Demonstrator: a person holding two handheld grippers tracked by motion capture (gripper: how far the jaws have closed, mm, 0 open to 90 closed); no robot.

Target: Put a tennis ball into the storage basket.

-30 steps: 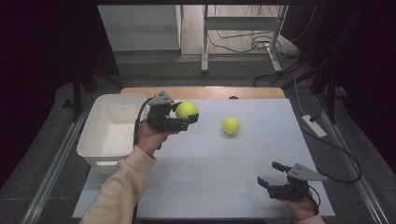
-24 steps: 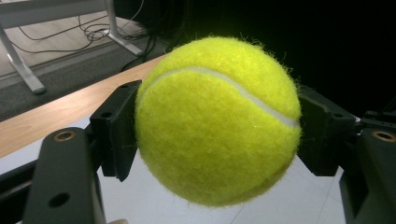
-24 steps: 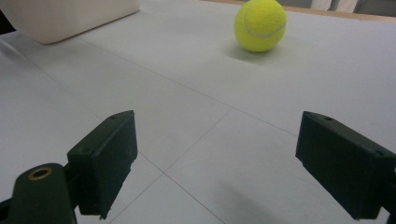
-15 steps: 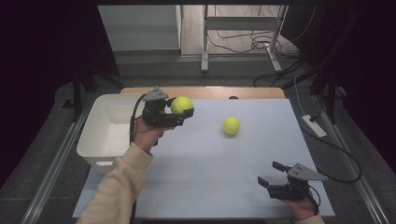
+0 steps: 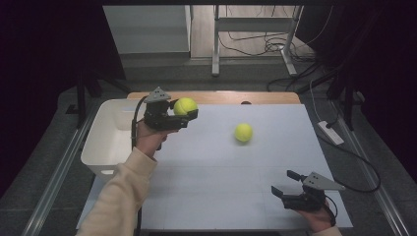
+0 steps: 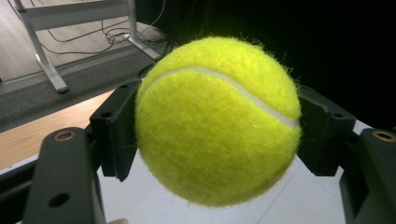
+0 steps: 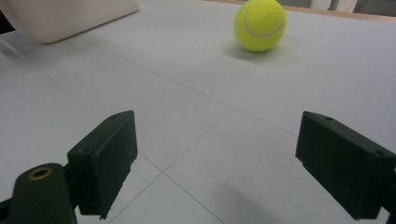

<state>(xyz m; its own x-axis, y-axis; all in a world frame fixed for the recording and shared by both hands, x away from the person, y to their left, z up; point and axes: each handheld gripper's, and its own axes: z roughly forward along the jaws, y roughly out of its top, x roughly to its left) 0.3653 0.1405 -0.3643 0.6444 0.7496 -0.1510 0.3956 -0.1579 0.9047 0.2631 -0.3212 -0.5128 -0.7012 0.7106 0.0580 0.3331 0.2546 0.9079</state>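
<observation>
Left tongs (image 5: 189,114) are clamped on a tennis ball (image 5: 185,105), lifted above the worktop (image 5: 211,196) beside the white bin (image 5: 101,142). I'd carry it over the bin's middle before letting go. Right tongs (image 5: 285,184) sit apart, idle; second ball (image 5: 243,132) waits mid-worktop.

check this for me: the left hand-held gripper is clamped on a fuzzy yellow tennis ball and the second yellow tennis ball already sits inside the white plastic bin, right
Not quite. The left hand-held gripper does clamp a fuzzy yellow tennis ball, but the second yellow tennis ball lies on the white tabletop, outside the white plastic bin, as the high view shows.
</observation>
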